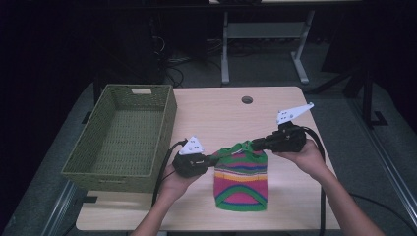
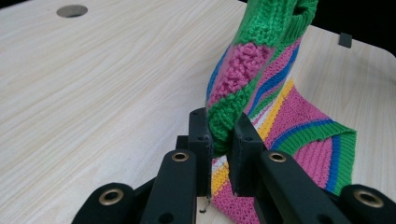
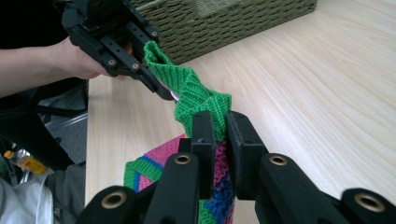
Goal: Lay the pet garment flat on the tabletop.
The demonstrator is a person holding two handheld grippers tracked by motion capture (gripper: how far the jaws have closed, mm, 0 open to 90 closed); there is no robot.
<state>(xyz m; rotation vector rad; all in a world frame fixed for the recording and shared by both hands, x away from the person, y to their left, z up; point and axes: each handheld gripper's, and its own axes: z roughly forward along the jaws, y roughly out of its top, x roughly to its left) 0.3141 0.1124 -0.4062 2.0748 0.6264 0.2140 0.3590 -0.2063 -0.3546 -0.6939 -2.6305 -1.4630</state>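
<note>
Grip: my left gripper (image 1: 212, 159) and right gripper (image 1: 254, 144) each pinch the green top edge of the striped knit piece (image 1: 241, 182) | Place: lower part on the table (image 1: 211, 108), beside the woven basket (image 1: 123, 137) | Progress: lift begun; transfer into basket, I judge, remains.

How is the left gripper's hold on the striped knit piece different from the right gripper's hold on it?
The left gripper pinches the striped knit piece at its near-left top corner; the right gripper pinches the far-right one. The left gripper sits lower and beside the woven basket; the right gripper sits higher, away from it. Both are shut on the green edge, lifting it off the table.
</note>
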